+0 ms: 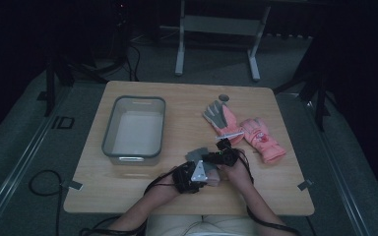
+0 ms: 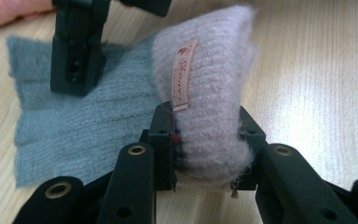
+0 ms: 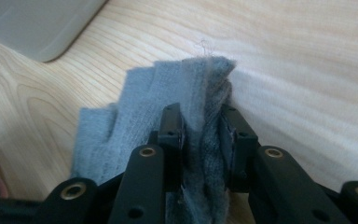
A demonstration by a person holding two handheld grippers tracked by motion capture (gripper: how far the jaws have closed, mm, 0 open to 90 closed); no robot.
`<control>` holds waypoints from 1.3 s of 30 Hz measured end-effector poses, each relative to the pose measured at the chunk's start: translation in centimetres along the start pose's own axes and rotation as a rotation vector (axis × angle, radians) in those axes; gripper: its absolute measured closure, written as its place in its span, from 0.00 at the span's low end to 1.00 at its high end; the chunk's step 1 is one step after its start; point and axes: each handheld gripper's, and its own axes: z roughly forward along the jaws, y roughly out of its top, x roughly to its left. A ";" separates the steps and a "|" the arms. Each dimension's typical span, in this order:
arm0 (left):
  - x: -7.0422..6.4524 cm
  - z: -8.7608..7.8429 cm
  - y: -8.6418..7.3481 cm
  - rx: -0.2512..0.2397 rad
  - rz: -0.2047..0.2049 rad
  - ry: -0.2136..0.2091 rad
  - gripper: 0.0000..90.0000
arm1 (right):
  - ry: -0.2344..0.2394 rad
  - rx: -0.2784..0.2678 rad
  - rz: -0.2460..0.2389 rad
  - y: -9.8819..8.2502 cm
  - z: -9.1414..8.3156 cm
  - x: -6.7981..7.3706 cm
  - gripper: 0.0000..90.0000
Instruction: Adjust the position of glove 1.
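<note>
My left gripper (image 2: 205,140) pinches the glove's pink cuff (image 2: 209,93) between its jaws, my right gripper (image 3: 204,140) its grey finger end (image 3: 135,112). The glove runs lengthwise from one grip to the other, fingers splayed left of the right jaws, low over the table (image 1: 142,187).

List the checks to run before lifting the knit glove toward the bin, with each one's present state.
1. Left gripper clamped on the glove's pink cuff: ok.
2. Right gripper clamped on the grey finger end: ok.
3. Grey bin has room inside: ok.
4. Path from glove to bin free of things: ok.
5. Pink gloves lie apart from both grippers: ok.
6. Each grip pinches both layers of the knit: cannot tell.
</note>
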 end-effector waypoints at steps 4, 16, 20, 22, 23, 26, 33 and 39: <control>0.8 -1.1 0.4 -0.003 -0.019 -0.003 0.76 | 0.008 -0.032 -0.004 0.9 -1.0 0.4 0.82; 3.3 -5.5 2.5 -0.026 0.029 0.013 0.76 | 0.000 -0.127 -0.065 4.3 -4.2 2.5 0.82; 4.4 -6.3 2.2 -0.032 0.030 -0.021 0.76 | 0.008 -0.137 -0.080 5.2 -4.5 3.2 0.82; 4.7 -6.8 2.2 -0.032 0.039 -0.014 0.76 | 0.013 -0.142 -0.088 5.6 -4.5 3.5 0.83; 4.7 -6.8 2.2 -0.032 0.039 -0.014 0.76 | 0.013 -0.142 -0.088 5.6 -4.5 3.5 0.83; 5.4 -8.2 2.6 -0.028 0.040 0.005 0.76 | 0.024 -0.161 -0.094 6.7 -4.7 4.0 0.83; 7.0 -10.9 2.9 -0.017 0.073 0.074 0.76 | 0.039 -0.198 -0.116 9.7 -5.0 5.4 0.83; 8.7 -13.1 2.3 -0.011 0.063 0.105 0.76 | 0.047 -0.212 -0.140 12.3 -4.5 7.0 0.83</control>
